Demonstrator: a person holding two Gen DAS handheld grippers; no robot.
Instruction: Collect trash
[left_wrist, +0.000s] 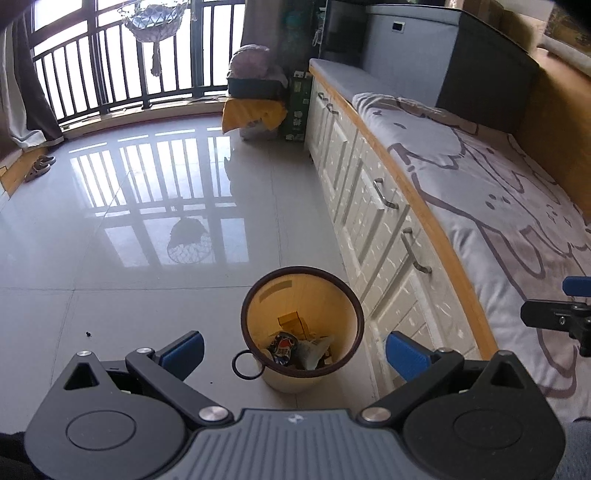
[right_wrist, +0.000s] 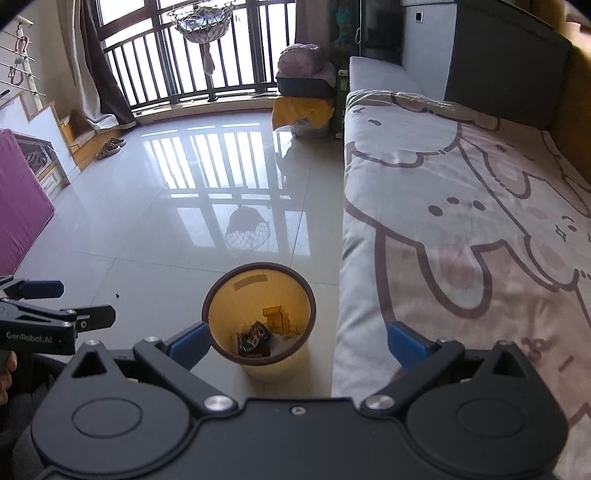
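Both ours spread wide, empty: left gripper (left_wrist: 293, 349), right gripper (right_wrist: 297, 341). Yellow wastebasket (left_wrist: 347, 295) sits on the tile floor (left_wrist: 129, 266) beside the bed drawers (left_wrist: 369, 206), wrappers (left_wrist: 295, 349) inside. Looks light, thin-walled, probably flexes; we'd pinch the dark rim or its ring handle (left_wrist: 246, 364).

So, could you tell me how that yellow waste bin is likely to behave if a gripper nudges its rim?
The waste bin looks light: thin walls, only a few wrappers inside. It widens upward on a glossy tiled floor, so it would probably slide or tip.
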